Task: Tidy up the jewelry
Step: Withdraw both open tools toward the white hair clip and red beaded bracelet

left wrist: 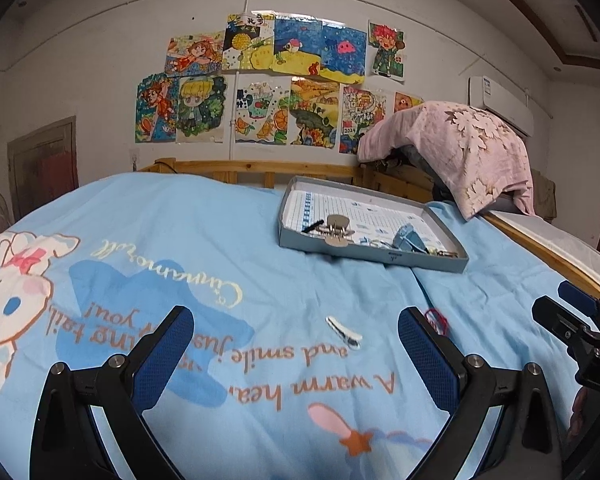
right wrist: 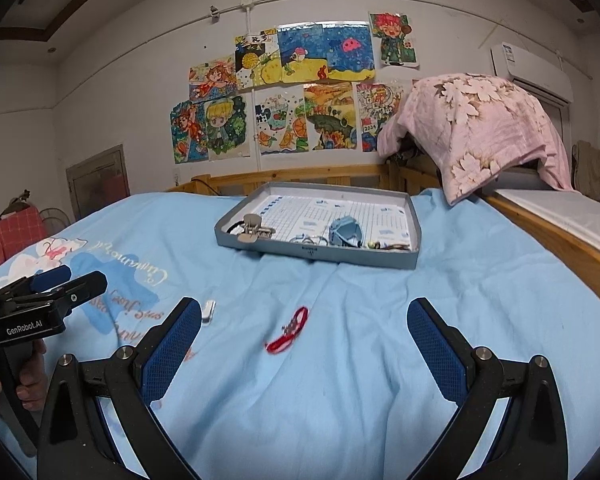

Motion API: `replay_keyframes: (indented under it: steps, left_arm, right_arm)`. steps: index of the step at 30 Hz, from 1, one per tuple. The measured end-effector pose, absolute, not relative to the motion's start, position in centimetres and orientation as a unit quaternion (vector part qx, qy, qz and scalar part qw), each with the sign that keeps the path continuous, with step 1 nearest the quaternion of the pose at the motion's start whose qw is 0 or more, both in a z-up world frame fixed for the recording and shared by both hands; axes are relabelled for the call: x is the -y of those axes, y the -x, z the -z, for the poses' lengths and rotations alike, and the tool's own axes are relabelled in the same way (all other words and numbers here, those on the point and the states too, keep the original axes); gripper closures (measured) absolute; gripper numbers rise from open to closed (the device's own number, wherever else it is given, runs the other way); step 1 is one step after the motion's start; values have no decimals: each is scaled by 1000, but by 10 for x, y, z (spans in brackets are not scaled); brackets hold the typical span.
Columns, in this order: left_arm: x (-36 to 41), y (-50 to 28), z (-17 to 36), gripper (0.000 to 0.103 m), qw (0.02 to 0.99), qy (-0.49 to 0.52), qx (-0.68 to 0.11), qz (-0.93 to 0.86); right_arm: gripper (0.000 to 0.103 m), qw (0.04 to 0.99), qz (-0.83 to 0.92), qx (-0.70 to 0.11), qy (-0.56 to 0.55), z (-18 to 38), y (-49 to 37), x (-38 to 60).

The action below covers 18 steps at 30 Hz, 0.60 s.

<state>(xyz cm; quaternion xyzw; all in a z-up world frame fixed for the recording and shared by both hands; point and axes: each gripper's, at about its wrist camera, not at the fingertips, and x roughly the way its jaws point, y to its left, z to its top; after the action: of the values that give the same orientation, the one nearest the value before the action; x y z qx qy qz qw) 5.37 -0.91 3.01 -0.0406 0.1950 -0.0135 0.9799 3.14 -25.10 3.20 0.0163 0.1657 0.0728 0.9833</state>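
— Carrying it all? A bed [right wrist: 380,360] under a light blue printed sheet [left wrist: 220,240], rabbit cartoon [left wrist: 12,280] and lettering at the left side.

— Lying directly on the sheet? A shallow grey tray [right wrist: 415,240] toward the far end, holding clips and small trinkets.

— Nearer? A white hair clip [left wrist: 344,332] and a red string bracelet [right wrist: 286,332], apart from each other, both well short of the tray.

— At the far right corner? A pink flowered blanket [right wrist: 480,132], draped over something hidden.
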Motion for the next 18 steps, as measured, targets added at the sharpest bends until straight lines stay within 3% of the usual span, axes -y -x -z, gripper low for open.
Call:
replay_keyframes:
  steps: [18]
  left_arm:
    - [16,-133,-41,0,983,53,-175,-5]
  right_arm:
    - [2,991,-76,-114,5,-58,-112,245]
